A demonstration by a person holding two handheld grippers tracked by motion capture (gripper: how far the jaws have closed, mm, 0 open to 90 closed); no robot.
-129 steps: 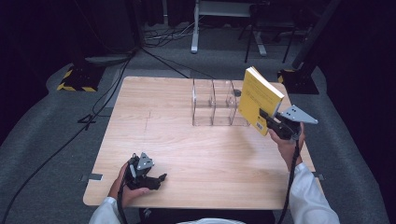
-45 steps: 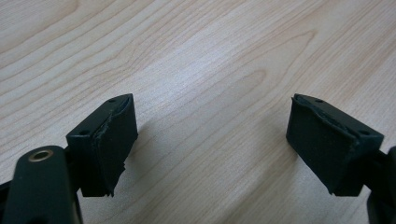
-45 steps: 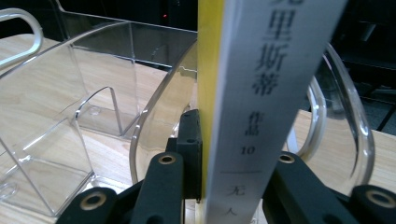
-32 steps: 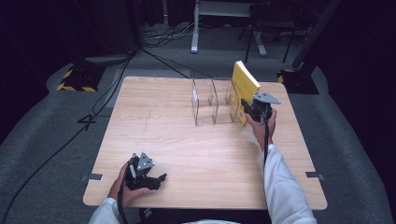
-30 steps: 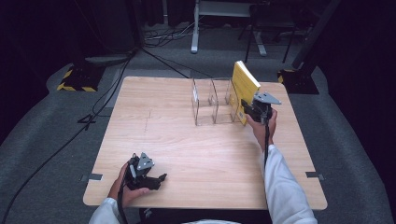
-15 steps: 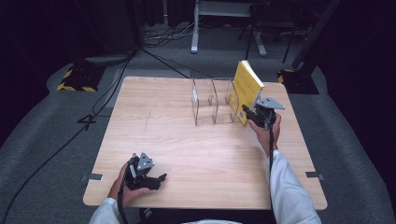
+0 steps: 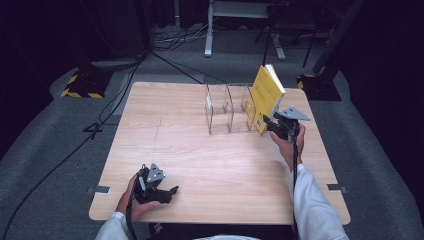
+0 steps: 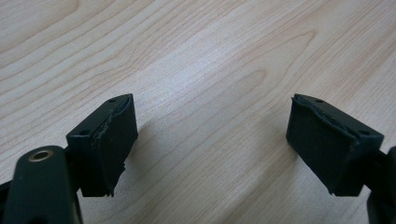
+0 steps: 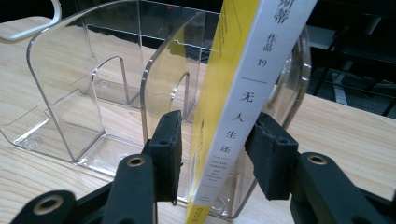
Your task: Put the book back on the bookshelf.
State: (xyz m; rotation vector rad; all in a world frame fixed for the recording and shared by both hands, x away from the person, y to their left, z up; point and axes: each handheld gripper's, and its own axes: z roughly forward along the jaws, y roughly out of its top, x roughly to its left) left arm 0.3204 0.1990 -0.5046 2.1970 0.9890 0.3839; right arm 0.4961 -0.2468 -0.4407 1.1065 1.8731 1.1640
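Yellow book [image 7: 266, 97] is standing tilted in the rightmost compartment of the clear acrylic rack [image 7: 227, 107] at the far side of the counter [image 7: 200, 150], top leaning toward the far right. A second ago it was sitting more upright and closer against the rack. Right hand-held gripper [image 7: 270, 122] has just been opening: in the right gripper view the book's white spine [image 9: 243, 102] is sitting between the jaws with gaps showing on both sides, so the book is released. The hand is backing slightly toward the near edge. Left hand-held gripper [image 7: 167, 192] is resting near the counter's near-left edge, jaws spread and empty, unchanged from earlier.
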